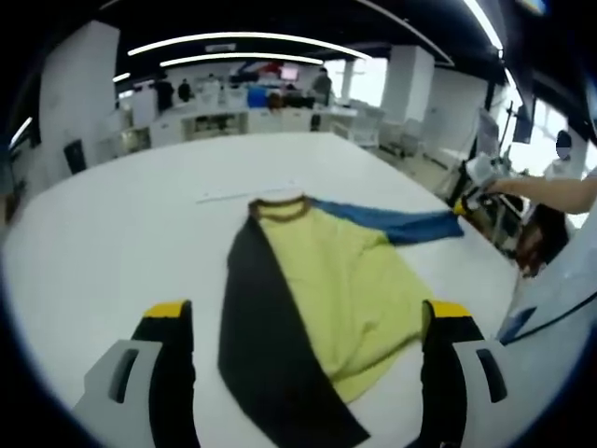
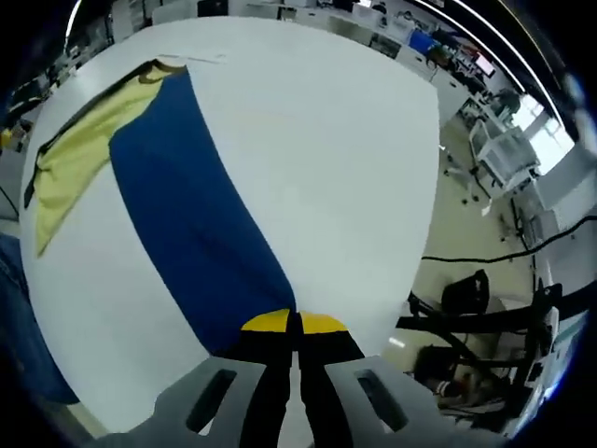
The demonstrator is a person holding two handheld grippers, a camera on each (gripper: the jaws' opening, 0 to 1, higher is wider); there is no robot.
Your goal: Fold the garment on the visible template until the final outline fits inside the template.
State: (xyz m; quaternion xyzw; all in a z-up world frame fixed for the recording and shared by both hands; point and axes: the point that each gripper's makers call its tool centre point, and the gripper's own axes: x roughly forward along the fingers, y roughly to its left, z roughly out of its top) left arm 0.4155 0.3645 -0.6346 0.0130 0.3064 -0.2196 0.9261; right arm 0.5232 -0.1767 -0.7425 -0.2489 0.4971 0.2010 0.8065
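I see a white worktop (image 1: 112, 233) in an open office. My right hand-held gripper (image 2: 295, 329) pinches the garment's (image 1: 317, 299) blue sleeve (image 2: 196, 224) at the worktop's edge; my left hand-held gripper (image 1: 303, 322) hangs spread, holding nothing.

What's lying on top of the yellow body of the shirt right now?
A black sleeve is folded diagonally across the yellow shirt, covering its side. The blue sleeve stretches off it, pinched by the right claw.

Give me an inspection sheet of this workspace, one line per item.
Surface: white table, broad, mostly bare.
Job's things: garment lies flat, yellow body, black sleeve folded across it, blue sleeve stretched outward; thin pale strip beyond the collar.
Clutter: nothing seen.
Grippers: left tool open, jaws on either side of the garment's hem; right tool shut on the blue sleeve's end.
Cables: black cables on the floor beside the table.
Surroundings: open room, desks, ceiling strip lights, people in the background.
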